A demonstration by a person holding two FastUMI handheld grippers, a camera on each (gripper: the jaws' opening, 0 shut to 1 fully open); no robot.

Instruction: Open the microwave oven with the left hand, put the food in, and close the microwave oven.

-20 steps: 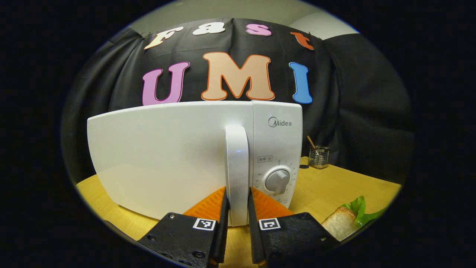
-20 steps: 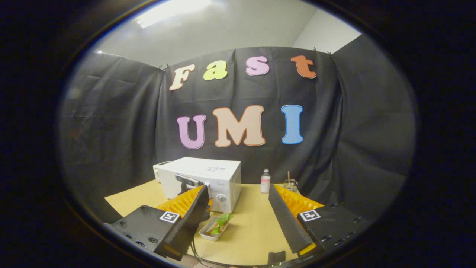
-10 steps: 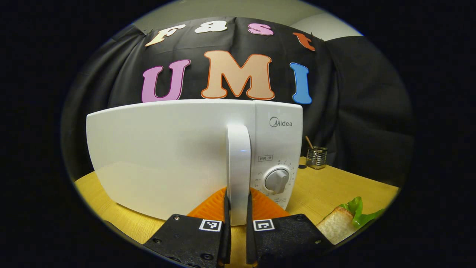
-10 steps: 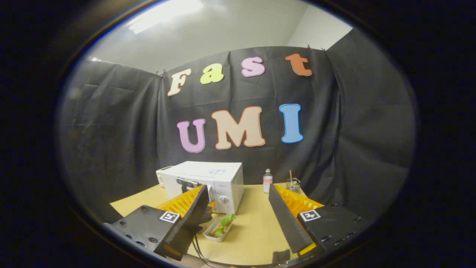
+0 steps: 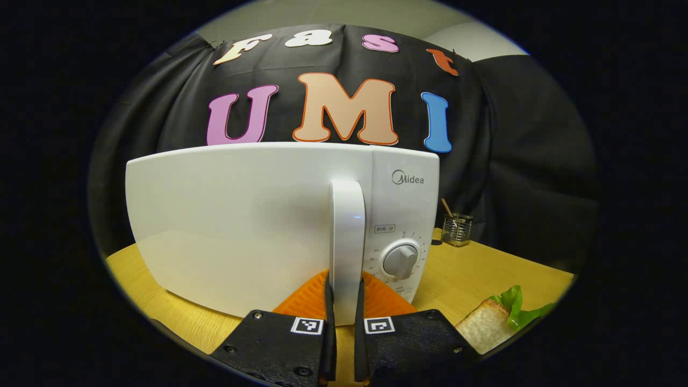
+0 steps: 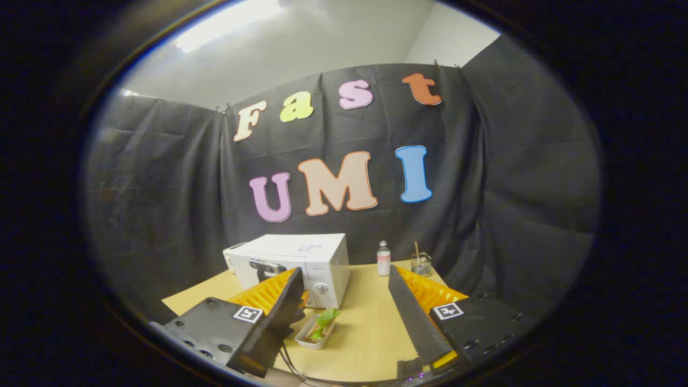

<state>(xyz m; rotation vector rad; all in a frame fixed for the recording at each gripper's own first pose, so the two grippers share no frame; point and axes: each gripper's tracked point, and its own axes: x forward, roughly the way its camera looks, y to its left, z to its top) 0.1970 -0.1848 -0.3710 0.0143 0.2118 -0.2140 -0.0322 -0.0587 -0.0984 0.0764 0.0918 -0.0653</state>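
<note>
The white microwave (image 5: 242,215) stands close in front of me in the left gripper view, with its door against the body. My left gripper (image 5: 344,287) is shut on the lower end of the door's upright handle (image 5: 348,231), one finger on each side. The food, a slice of bread with a lettuce leaf (image 5: 492,322), lies low at the right. In the right gripper view my right gripper (image 6: 344,270) hangs open and holds nothing, well back from the microwave (image 6: 301,263). The food lies in a small white tray (image 6: 317,329) in front of the microwave.
A control dial (image 5: 400,260) sits on the panel right of the handle. A wire holder with a stick (image 5: 457,228) stands at the back right of the wooden table (image 5: 484,269). A small bottle (image 6: 382,259) and a glass (image 6: 421,263) stand beside the microwave.
My left gripper's fingers have closed in from either side onto the door handle. The right gripper view has tilted up slightly; the right gripper stays open.
</note>
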